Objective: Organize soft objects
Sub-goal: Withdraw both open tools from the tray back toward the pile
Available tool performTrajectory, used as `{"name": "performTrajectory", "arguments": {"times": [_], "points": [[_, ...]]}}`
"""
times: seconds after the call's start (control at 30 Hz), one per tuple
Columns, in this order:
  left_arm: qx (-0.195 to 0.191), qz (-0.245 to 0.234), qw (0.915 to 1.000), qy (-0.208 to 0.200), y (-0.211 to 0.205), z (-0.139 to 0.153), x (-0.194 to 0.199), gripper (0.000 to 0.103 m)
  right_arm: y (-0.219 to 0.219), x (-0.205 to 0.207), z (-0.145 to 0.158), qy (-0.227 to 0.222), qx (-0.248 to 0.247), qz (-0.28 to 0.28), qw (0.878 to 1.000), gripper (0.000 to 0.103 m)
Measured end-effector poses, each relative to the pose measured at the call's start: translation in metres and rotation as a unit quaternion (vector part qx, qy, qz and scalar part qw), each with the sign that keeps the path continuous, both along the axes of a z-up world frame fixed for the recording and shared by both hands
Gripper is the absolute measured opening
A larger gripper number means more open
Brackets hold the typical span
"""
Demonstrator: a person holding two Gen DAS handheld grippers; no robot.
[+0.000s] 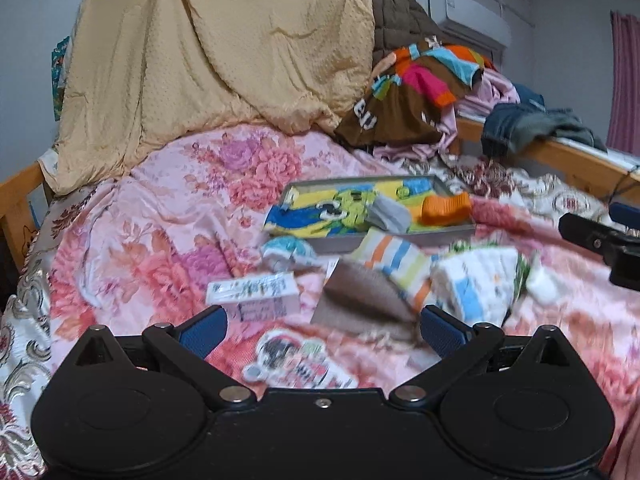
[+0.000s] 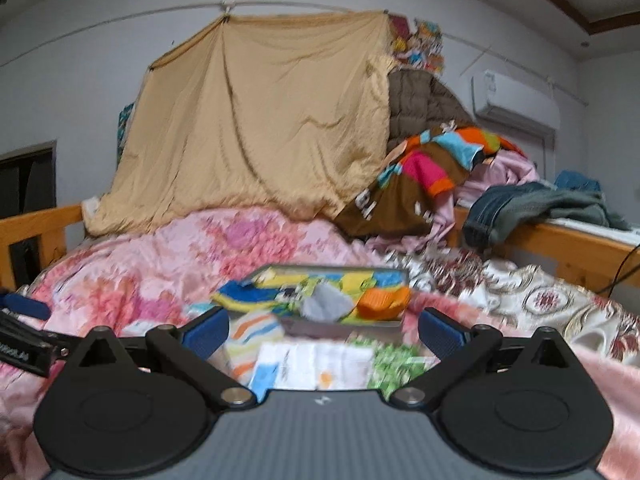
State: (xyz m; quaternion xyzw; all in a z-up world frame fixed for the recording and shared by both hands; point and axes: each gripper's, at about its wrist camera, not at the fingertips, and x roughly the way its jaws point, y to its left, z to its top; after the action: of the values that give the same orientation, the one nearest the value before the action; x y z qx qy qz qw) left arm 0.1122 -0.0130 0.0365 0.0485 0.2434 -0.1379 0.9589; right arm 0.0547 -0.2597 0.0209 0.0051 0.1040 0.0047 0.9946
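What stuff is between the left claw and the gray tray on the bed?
In the left wrist view, a brown cloth and a striped sock lie between the open left claw and the tray, with a small box off leftward.

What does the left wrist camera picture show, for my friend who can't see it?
An open left gripper hangs over a pink flowery quilt scattered with folded cloths. Behind them, a grey tray holds an orange cloth and a grey sock. A tan blanket hangs at the back.

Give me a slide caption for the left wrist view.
Open left gripper above a floral bedspread, facing loose socks and a tray holding an orange sock.
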Motion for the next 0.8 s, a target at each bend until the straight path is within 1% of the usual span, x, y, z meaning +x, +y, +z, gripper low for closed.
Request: {"name": "performTrajectory", "arguments": {"times": [0.07, 0.13, 0.3, 0.47, 0.6, 0.7, 0.8], "points": [[0.007, -0.011, 0.9998, 0.017, 0.003, -0.004, 0.002, 0.102, 0.004, -0.002, -0.003, 0.018, 0.005, 0.008, 1.0, 0.103], [0.023, -0.027, 0.9991, 0.026, 0.004, -0.006, 0.008, 0.102, 0.009, -0.002, -0.008, 0.035, 0.008, 0.017, 0.999, 0.103], [0.068, -0.071, 0.9948, 0.027, 0.003, -0.014, 0.019, 0.102, 0.025, 0.006, -0.016, 0.057, -0.009, 0.043, 0.997, 0.103], [0.086, -0.106, 0.99, 0.037, 0.009, -0.029, 0.035, 0.102, 0.038, 0.02, -0.025, 0.053, -0.025, 0.068, 0.996, 0.103], [0.088, -0.129, 0.9863, 0.054, 0.019, -0.046, 0.047, 0.102, 0.054, 0.03, -0.034, 0.057, -0.055, 0.099, 0.992, 0.102], [0.072, -0.13, 0.9865, 0.07, 0.027, -0.056, 0.057, 0.102, 0.066, 0.037, -0.041, 0.066, -0.074, 0.125, 0.987, 0.102], [0.062, -0.129, 0.987, 0.074, 0.034, -0.063, 0.066, 0.102, 0.077, 0.044, -0.048, 0.076, -0.089, 0.149, 0.982, 0.102]]}}
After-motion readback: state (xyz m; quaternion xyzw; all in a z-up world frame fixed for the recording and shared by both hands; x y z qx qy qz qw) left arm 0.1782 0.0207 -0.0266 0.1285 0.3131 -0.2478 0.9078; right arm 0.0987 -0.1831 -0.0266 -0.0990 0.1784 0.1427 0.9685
